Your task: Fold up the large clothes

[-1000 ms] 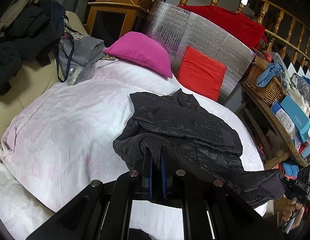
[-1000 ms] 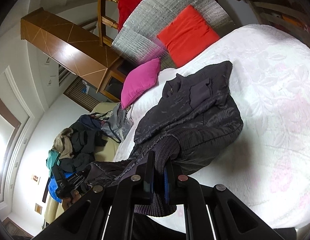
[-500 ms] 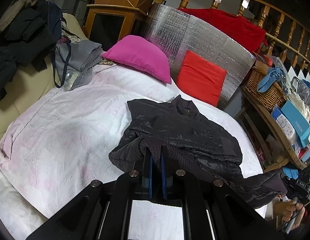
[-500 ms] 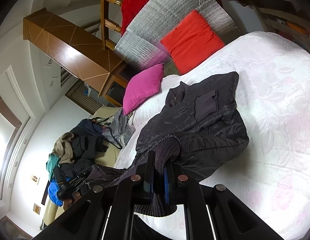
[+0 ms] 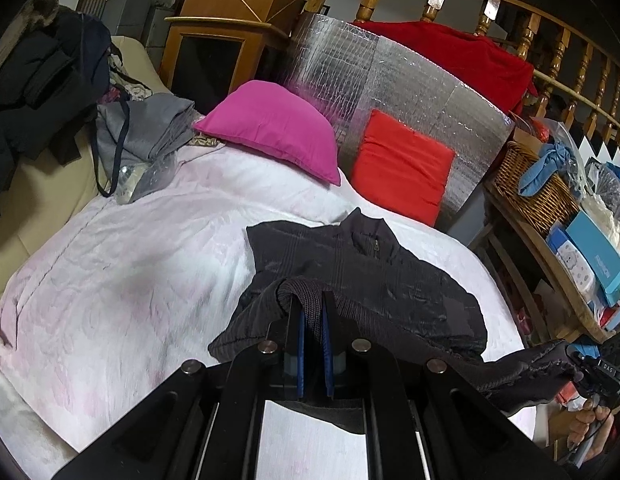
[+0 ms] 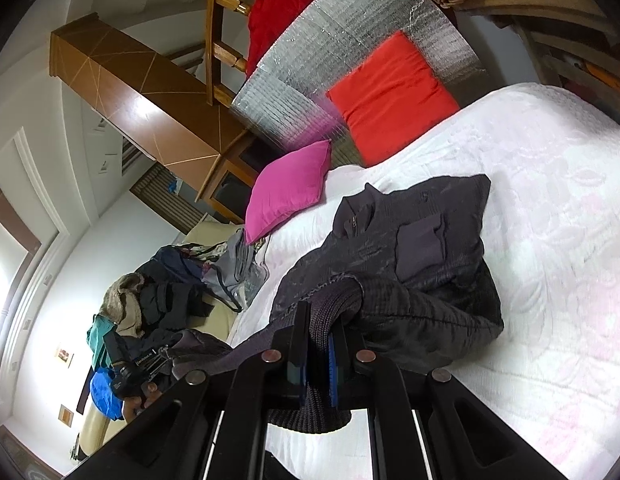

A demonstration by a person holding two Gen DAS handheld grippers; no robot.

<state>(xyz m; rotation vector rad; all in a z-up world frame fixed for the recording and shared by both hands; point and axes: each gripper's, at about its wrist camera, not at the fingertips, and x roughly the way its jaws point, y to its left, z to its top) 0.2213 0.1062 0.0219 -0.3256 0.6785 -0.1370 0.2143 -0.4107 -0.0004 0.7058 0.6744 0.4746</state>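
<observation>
Nearest, the left gripper (image 5: 313,312) is clenched on the ribbed hem of the jacket (image 5: 362,276), and the right gripper (image 6: 320,328) pinches another part of that hem, which bulges thick between its fingers. The jacket lies on the bed (image 5: 121,280), collar at the far end, hem raised at the near end. This looks like the bottom-to-top fold: the next move calls for carrying both hem corners evenly toward the collar and laying them flat. Beyond lie a pink pillow (image 5: 273,128) and red cushion (image 5: 402,168). How the sleeves are tucked underneath is hidden; the jacket's near side is cut off by the grippers.
</observation>
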